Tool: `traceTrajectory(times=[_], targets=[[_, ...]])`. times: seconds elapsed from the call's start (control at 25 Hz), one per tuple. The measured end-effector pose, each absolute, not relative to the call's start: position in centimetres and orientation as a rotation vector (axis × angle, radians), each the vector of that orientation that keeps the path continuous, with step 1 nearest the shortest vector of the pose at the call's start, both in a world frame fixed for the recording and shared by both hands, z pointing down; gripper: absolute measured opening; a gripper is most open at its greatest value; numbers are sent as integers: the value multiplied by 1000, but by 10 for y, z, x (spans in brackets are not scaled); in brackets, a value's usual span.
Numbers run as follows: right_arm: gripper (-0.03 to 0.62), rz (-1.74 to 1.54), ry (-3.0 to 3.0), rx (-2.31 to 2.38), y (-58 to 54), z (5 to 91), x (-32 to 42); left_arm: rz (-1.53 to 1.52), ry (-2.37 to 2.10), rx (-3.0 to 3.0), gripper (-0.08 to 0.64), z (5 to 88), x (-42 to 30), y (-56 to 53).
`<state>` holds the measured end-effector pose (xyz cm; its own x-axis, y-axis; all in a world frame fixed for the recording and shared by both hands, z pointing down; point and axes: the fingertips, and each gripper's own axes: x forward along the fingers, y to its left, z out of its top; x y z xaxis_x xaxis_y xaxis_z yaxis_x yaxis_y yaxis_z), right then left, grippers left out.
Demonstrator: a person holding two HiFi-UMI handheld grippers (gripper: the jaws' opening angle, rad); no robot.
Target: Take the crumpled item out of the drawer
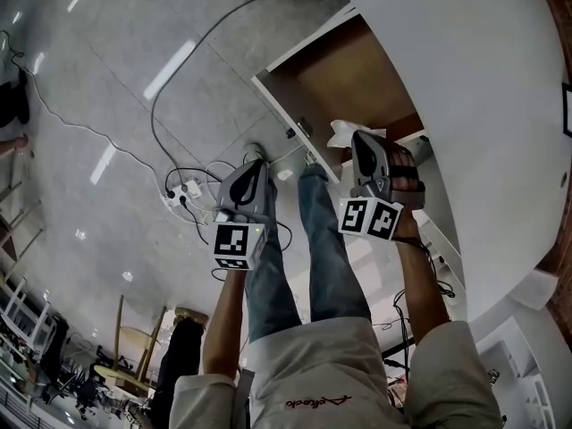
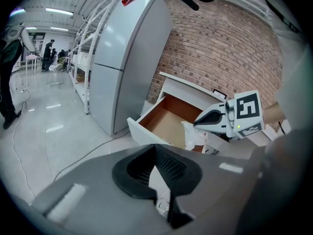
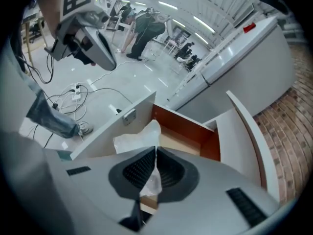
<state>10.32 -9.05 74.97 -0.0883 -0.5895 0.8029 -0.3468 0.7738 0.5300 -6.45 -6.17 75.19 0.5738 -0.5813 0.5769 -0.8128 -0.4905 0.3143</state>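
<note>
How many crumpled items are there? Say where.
1. The crumpled white item is pinched in the right tongs, over the open drawer. The tongs hide part of the drawer, so more may lie unseen.

The crumpled item (image 3: 137, 141) gripped by the matt grey plastic right hand-held gripper (image 3: 155, 151) looks like thin, wrinkled, half-translucent white film. Just beyond its jaws the drawer (image 3: 188, 131) is matt brown wood inside with a smooth white front, and the floor (image 1: 107, 79) beneath is glossy grey tile mirroring the lamps
</note>
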Motion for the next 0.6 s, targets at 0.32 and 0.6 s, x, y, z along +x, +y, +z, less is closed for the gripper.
traceTrajectory(times=[0.32, 0.6], targets=[[18, 123, -1912, 1069, -87, 727, 98, 541, -1107, 2241, 9, 749, -59, -65], [18, 544, -2082, 1381, -86, 708, 104, 506, -1143, 2208, 9, 737, -65, -64]])
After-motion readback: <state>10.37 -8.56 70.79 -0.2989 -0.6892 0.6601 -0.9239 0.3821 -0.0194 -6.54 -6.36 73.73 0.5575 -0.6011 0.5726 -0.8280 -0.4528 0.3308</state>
